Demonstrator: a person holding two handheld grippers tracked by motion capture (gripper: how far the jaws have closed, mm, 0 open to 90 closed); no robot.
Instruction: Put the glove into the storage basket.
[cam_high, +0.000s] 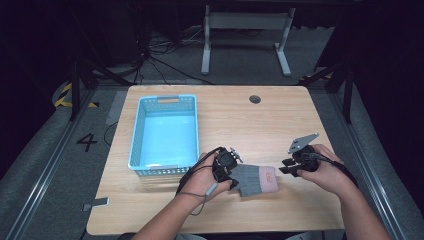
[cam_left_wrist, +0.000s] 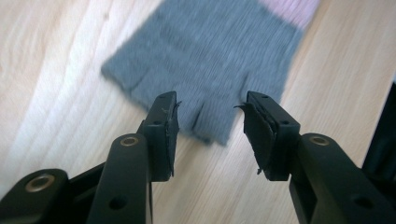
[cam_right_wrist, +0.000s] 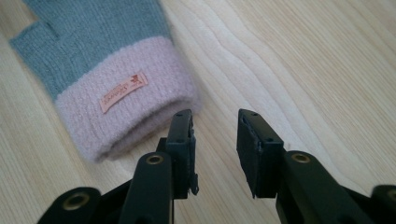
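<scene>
While the grey glove (cam_high: 256, 179) with its pink cuff lies flat on the tabletop (cam_high: 240, 120) just right of the blue basket (cam_high: 164, 134), we note the left gripper (cam_left_wrist: 212, 114) and right gripper (cam_right_wrist: 215, 128) open, gripping nothing, at its opposite ends.

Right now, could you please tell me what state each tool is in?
Left tool: open, holding nothing, its tips at the finger end of the glove.
Right tool: open, holding nothing, beside the glove's pink cuff.
</scene>
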